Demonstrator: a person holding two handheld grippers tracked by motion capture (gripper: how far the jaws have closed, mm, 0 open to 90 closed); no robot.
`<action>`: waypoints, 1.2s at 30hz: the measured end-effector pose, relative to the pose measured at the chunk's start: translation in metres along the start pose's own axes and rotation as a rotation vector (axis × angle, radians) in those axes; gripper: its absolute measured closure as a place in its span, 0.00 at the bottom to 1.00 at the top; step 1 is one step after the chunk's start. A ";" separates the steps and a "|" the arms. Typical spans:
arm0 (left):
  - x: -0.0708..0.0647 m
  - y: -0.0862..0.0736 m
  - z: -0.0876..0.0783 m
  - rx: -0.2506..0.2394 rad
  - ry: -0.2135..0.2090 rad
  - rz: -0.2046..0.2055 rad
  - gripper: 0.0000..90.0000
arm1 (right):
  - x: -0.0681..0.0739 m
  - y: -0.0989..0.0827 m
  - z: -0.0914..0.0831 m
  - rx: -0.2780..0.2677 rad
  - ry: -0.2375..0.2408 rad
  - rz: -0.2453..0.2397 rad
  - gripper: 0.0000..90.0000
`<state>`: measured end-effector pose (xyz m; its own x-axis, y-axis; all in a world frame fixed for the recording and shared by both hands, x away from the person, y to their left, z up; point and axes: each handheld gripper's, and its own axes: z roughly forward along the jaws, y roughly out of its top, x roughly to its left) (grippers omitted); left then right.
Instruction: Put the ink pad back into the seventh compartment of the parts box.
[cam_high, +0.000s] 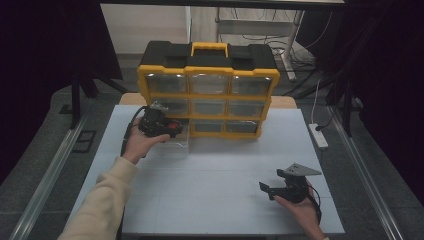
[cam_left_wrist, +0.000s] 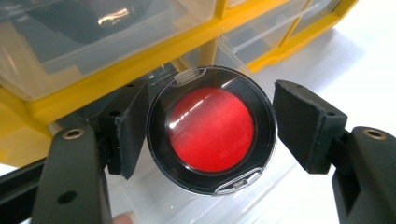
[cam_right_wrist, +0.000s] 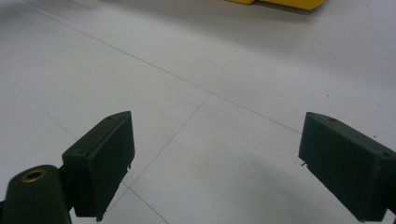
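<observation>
**Red-centred disc held between the left fingers above an open drawer**

A yellow and black drawer cabinet (cam_high: 208, 90) is seen standing at the far edge of the white counter (cam_high: 220, 200), towards its middle. Its bottom-left clear drawer (cam_high: 177, 142) is pulled out towards the near side. The left gripper (cam_high: 172, 129) is held at that drawer by a hand in a cream sleeve (cam_high: 102, 200). In the left gripper view, a round black disc with a red centre (cam_left_wrist: 212, 129) is seen between the fingers (cam_left_wrist: 128, 126); the one on the left of that view touches its rim, while a narrow gap is left at the other, so a firm pinch cannot be confirmed. The disc is placed over the open drawer. The right gripper (cam_high: 270, 190) is held near the near right corner of the counter, its fingers (cam_right_wrist: 105, 158) spread wide over bare surface.
</observation>
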<state>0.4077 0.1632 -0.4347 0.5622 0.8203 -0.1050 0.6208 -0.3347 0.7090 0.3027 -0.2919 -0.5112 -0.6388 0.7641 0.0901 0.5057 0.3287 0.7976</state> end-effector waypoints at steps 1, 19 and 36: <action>0.000 0.000 0.000 0.003 -0.001 0.000 0.34 | 0.000 0.000 0.000 -0.001 0.002 0.001 0.12; 0.004 -0.007 0.008 0.022 0.002 -0.010 0.32 | -0.001 0.000 0.001 0.001 0.004 0.004 0.12; 0.001 -0.002 -0.009 -0.052 -0.037 -0.035 0.15 | -0.001 0.000 0.001 -0.001 0.004 0.003 0.12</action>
<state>0.4021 0.1688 -0.4304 0.5607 0.8133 -0.1556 0.6121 -0.2806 0.7393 0.3032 -0.2921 -0.5117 -0.6394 0.7629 0.0953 0.5073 0.3255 0.7979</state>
